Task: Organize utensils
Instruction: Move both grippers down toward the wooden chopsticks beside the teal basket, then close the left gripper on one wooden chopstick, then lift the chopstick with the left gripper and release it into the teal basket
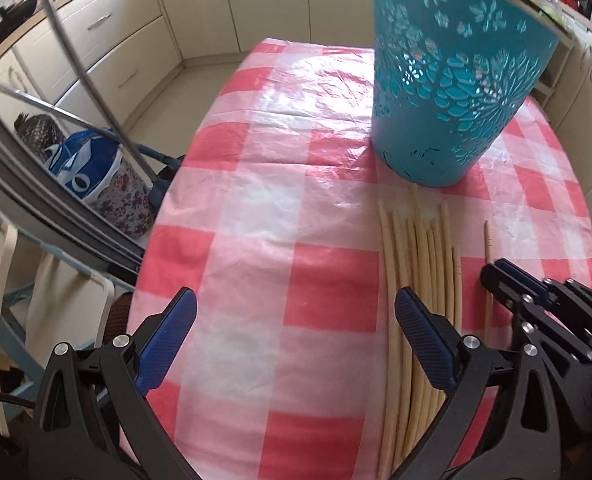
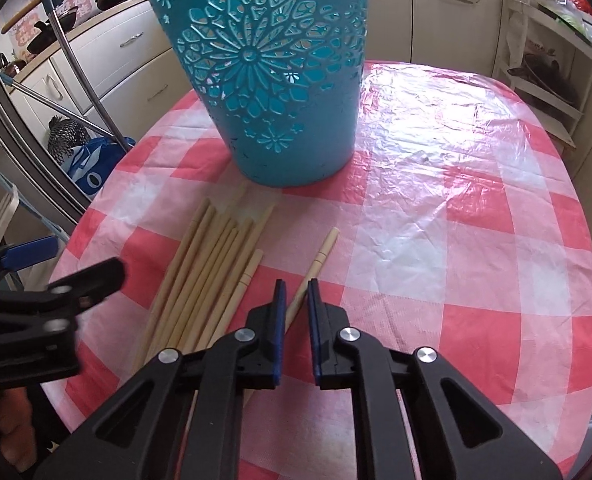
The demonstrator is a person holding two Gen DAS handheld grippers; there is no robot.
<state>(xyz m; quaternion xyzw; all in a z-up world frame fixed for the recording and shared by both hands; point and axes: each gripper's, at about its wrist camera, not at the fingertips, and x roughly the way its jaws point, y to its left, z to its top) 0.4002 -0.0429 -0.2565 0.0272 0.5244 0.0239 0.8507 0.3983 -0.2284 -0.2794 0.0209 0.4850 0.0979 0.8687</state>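
A teal cut-out holder (image 1: 452, 80) (image 2: 271, 80) stands upright on the red-and-white checked tablecloth (image 1: 279, 208) (image 2: 436, 216). Several pale wooden chopsticks (image 1: 420, 264) (image 2: 207, 272) lie side by side in front of it. One chopstick (image 1: 488, 276) (image 2: 316, 264) lies apart to their right. My right gripper (image 2: 296, 292) (image 1: 496, 272) has its pads narrowly apart around this single chopstick, low at the table. My left gripper (image 1: 296, 312) is wide open and empty, just left of the bundle, its right finger over the chopsticks.
The table is round, with its edges near on the left and right. Cream kitchen cabinets (image 1: 119, 40) ring the room. A metal rack (image 1: 55, 128) with bags stands off the table's left. A shelf unit (image 2: 544, 76) stands at the back right.
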